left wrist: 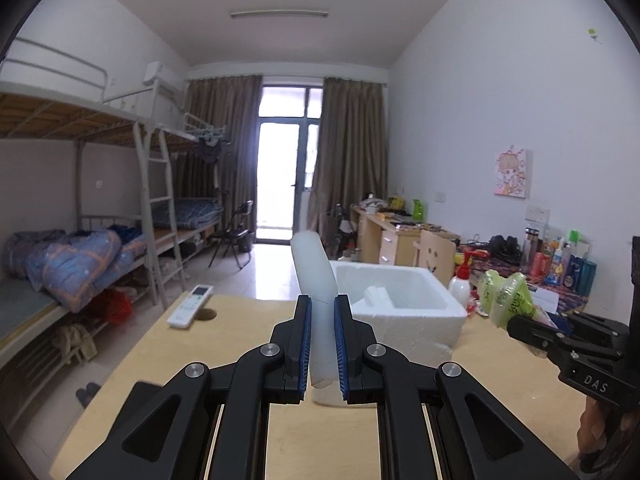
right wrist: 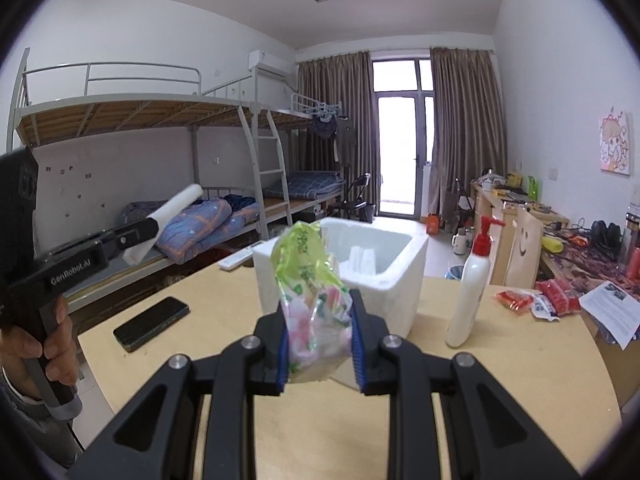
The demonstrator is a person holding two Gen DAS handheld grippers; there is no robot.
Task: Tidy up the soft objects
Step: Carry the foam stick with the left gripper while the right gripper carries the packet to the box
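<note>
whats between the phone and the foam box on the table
Bare tabletop between phone and foam box, seen in the right wrist view.

Table [right wrist: 500, 368], light wood. On it: white foam box [right wrist: 340, 280], open-topped, centre; black phone [right wrist: 151, 323] at 9 o'clock; white remote control [left wrist: 190, 306] at 10 o'clock, by a round hole; white pump bottle [right wrist: 471, 292], upright, at 3 o'clock; red snack packets [right wrist: 538, 300] beyond it.
</note>
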